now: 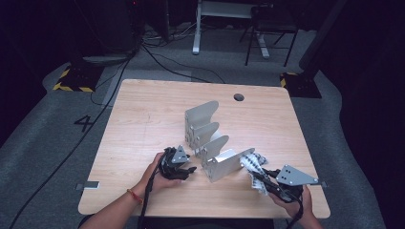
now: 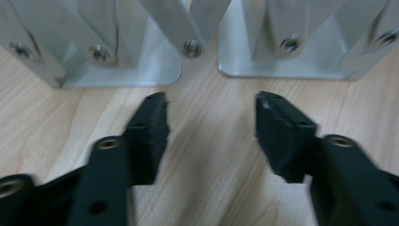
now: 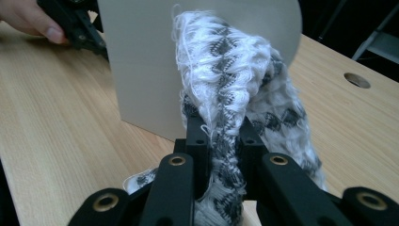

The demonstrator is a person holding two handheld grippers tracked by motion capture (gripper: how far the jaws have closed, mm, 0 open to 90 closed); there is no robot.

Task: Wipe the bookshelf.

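A grey metal rack (image 1: pixel 206 136) with several upright fins stands mid-table. My left gripper (image 1: pixel 190 170) lies just left of its near end, held low over the wood. In the left gripper view the gripper (image 2: pixel 211 100) is open with bare wood between its pads, and the rack's bolted foot plates (image 2: pixel 141 70) lie just ahead. My right gripper (image 1: pixel 256 177) sits at the rack's right end, shut on a white-and-grey knitted cloth (image 1: pixel 253 164). In the right gripper view the cloth (image 3: pixel 226 80) rises from the right gripper (image 3: pixel 221 129) and drapes against a fin (image 3: pixel 141 70).
The wooden table (image 1: pixel 143 124) has a round cable hole (image 1: pixel 239 97) at its far right. Bare wood lies left of and behind the rack. Cables, a desk frame and a chair stand on the floor beyond the far edge.
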